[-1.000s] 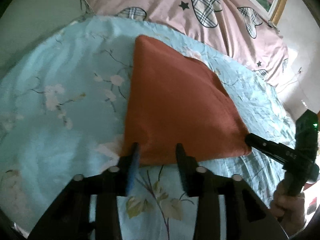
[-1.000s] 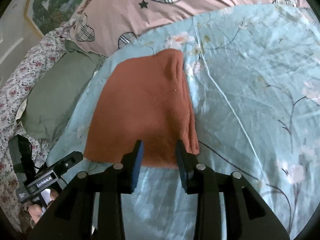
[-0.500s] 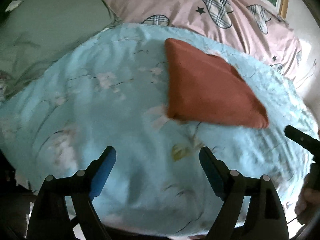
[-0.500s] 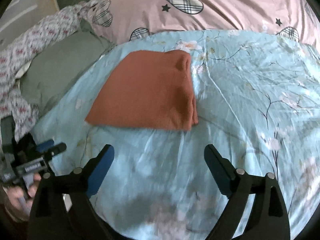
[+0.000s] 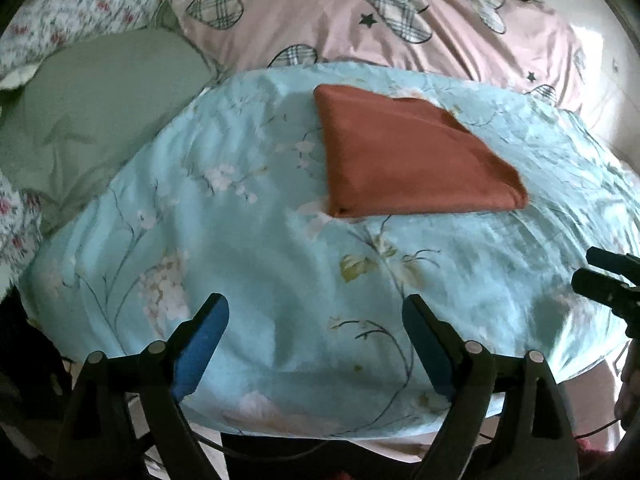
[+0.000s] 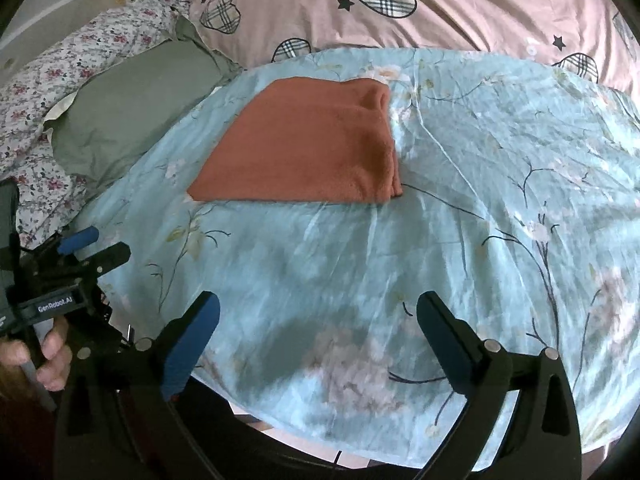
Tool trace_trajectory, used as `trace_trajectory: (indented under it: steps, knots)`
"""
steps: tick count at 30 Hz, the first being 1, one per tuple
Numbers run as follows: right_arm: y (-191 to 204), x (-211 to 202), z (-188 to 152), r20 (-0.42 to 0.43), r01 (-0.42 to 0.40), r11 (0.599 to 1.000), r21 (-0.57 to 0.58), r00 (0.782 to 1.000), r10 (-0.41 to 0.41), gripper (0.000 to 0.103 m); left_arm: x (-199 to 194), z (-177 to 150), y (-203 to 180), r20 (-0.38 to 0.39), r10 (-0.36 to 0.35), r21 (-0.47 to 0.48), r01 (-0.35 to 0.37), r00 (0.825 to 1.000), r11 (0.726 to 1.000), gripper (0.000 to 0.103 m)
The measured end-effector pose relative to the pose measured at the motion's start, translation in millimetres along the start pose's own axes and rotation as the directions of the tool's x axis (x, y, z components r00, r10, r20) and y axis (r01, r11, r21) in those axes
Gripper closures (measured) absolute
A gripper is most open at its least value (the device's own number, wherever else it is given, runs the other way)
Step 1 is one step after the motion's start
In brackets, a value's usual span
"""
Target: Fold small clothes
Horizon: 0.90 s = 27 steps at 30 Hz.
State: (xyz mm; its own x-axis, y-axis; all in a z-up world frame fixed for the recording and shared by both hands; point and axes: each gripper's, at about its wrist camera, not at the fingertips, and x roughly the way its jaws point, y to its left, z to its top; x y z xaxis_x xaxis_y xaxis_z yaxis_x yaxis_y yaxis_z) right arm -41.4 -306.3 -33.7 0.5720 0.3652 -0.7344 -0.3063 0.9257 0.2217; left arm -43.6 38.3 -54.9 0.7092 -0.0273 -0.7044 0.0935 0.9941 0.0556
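One folded rust-orange fleece garment is laid flat on the pale blue floral bedsheet, toward the far side of the sheet, near the pink pillowcase printed with plaid hearts. Both tools are held back at the near edge of the bed, well apart from the cloth. The left gripper is seen with its blue-padded fingers spread wide and nothing between them; the garment is placed ahead of it and slightly to the right. The right gripper is likewise spread wide and empty, with the garment lying ahead and a little to the left. A grey-green pillow is set to the left of the sheet, beside a small-flowered white quilt.
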Motion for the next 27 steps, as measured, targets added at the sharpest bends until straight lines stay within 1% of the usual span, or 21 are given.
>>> trace_trajectory:
  steps: [3, 6, 11, 17, 27]
  knots:
    - [-2, 2, 2, 0.003, 0.014, 1.0, -0.005, 1.0, -0.014, 0.001, -5, 4, -4, 0.015, -0.006, 0.007, 0.006, 1.0, 1.0, 0.01]
    - [-6, 6, 4, -0.002, 0.015, 1.0, 0.008, 1.0, -0.015, 0.001, 0, 6, -6, 0.007, -0.004, 0.0, 0.004, 1.0, 1.0, 0.007]
    - [-8, 14, 5, -0.018, 0.023, 1.0, -0.006, 1.0, -0.023, 0.001, 15, 5, -6, -0.034, 0.005, 0.014, -0.005, 0.999, 1.0, 0.007]
    - [-4, 19, 7, -0.031, 0.012, 1.0, -0.027, 0.999, -0.013, 0.001, 27, 2, -3, -0.077, 0.024, 0.021, -0.022, 0.997, 1.0, 0.006]
    - [4, 33, 25, -0.044, 0.009, 0.998, -0.062, 0.999, -0.012, 0.001, 31, 23, -2, -0.052, 0.089, 0.028, -0.088, 0.995, 0.996, 0.006]
